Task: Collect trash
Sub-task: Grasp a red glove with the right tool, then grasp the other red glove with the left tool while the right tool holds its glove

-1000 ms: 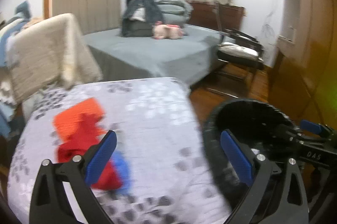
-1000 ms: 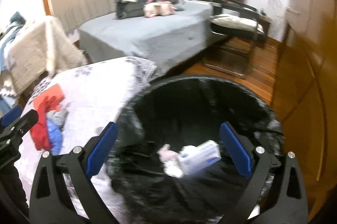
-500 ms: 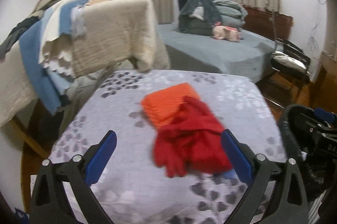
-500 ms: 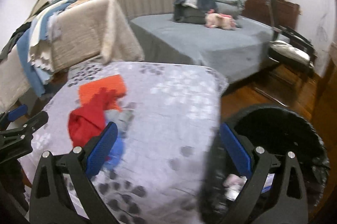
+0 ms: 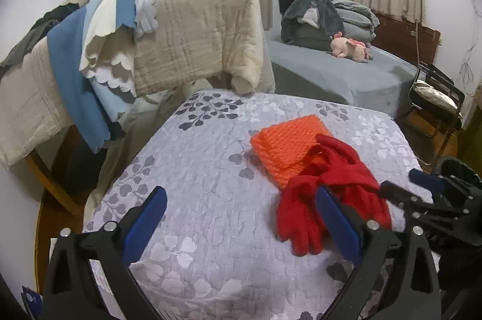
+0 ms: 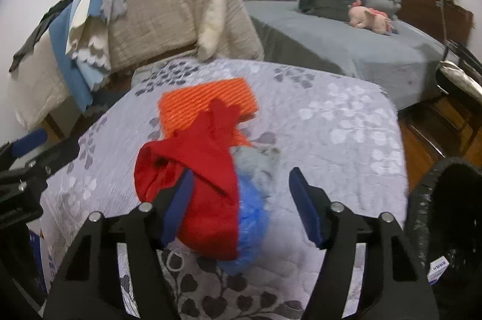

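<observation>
A blue crumpled plastic bag (image 6: 251, 217) lies on the grey leaf-patterned bedspread (image 6: 346, 127), half under a red glove (image 6: 198, 169), with a grey crumpled lump (image 6: 256, 157) touching its far side. The right gripper (image 6: 241, 199) hangs over this pile with its jaws closing; the bag and the glove's edge sit between them, and the pads are not yet pressing on either. An orange knitted cloth (image 5: 286, 145) lies beyond, partly under the red gloves (image 5: 328, 193). The left gripper (image 5: 241, 220) stands wide with nothing in it over bare bedspread. A black-lined trash bin (image 6: 446, 214) sits at the right, a small white carton (image 6: 438, 271) inside.
</observation>
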The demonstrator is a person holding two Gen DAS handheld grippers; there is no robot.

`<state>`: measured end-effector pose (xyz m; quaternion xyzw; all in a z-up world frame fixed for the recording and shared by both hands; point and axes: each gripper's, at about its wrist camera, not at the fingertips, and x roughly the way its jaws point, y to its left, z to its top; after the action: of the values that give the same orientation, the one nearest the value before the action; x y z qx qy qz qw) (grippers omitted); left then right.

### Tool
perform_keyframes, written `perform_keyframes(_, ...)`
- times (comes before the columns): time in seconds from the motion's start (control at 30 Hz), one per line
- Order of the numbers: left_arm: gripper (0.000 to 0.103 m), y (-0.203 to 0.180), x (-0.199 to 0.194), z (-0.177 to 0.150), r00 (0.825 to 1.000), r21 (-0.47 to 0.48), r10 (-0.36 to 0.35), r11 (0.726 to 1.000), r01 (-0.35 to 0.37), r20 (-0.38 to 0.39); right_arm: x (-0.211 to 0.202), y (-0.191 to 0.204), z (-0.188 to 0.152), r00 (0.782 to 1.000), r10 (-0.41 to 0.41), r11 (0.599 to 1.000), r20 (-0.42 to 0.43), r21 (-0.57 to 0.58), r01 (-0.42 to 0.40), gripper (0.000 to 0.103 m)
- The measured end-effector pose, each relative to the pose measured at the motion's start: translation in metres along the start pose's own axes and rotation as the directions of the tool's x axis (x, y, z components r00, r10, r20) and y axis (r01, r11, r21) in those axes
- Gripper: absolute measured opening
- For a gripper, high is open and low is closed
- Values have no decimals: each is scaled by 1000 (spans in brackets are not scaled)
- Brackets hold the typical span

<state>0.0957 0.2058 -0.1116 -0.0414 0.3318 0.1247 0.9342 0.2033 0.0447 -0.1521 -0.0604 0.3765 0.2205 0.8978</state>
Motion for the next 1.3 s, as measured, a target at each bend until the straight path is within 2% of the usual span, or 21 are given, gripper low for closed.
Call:
perform_keyframes(0.2,97,9,8,-2,1000,-15,6,1000,-6,-12,16,6,-3,999,12,1000,-42,-13,-13,48)
perform_keyframes(0.27,97,10,9,-3,1000,-17,7,1000,-7,-15,19,9,-3,998,26,999,-51,-25,-27,40)
perform_keyframes(0.33,97,11,10,-3,1000,-19,7,1000,-7,-16,20,11,-2,997,52,998,-63,-34,-54,21)
perform_keyframes(0.43,97,11,10,-3,1000,-20,7,1000,-7,-17,14,16,0,996,69,996,-52,-50,-72,7)
perform_keyframes(0.8,97,2,1,1,1000,-7,-8,1000,8,6,-29,10,14,989,148,989,25,-17,-147,7)
perform_keyframes(0.93,97,-4,-5,3,1000,-2,-18,1000,18,17,-49,3,20,986,153,988,63,-1,-153,7)
perform_keyframes(1.13,96,-12,-12,5,999,6,-28,1000,28,29,-76,-18,22,987,116,993,107,18,-119,7)
perform_keyframes(1.3,96,-21,-13,6,999,12,-47,999,47,27,-89,-43,18,991,51,997,120,52,-58,7)
